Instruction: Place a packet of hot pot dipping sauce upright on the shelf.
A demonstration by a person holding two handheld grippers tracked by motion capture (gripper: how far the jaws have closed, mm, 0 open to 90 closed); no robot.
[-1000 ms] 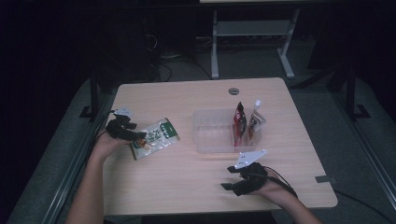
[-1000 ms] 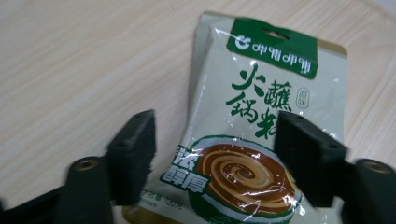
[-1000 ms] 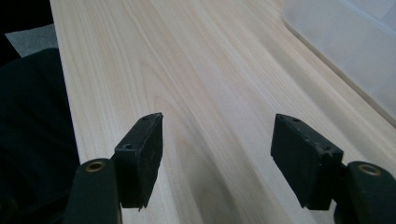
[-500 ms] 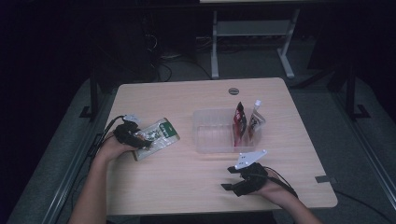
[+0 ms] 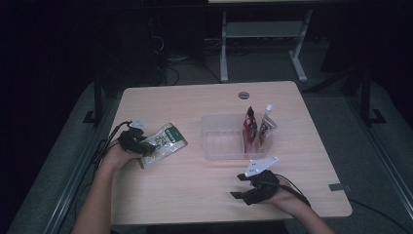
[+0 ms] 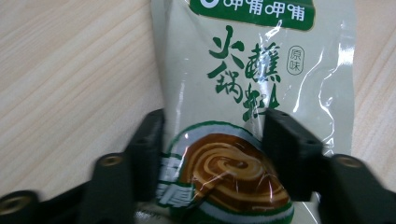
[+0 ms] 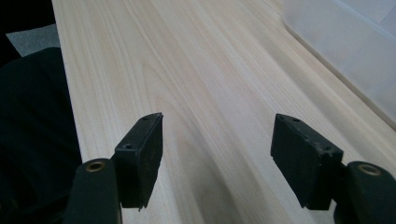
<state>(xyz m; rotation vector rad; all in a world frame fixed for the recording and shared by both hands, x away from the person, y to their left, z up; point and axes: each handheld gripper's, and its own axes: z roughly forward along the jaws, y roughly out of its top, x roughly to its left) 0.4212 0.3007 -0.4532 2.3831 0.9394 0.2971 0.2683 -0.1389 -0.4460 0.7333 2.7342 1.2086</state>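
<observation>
My left gripper, jaws just closing, pinches the sauce packet at the table's left, long axis toward the bin; my right gripper rests spread, empty, near.

floor: grey carpet | frame: white metal | room: dark
</observation>
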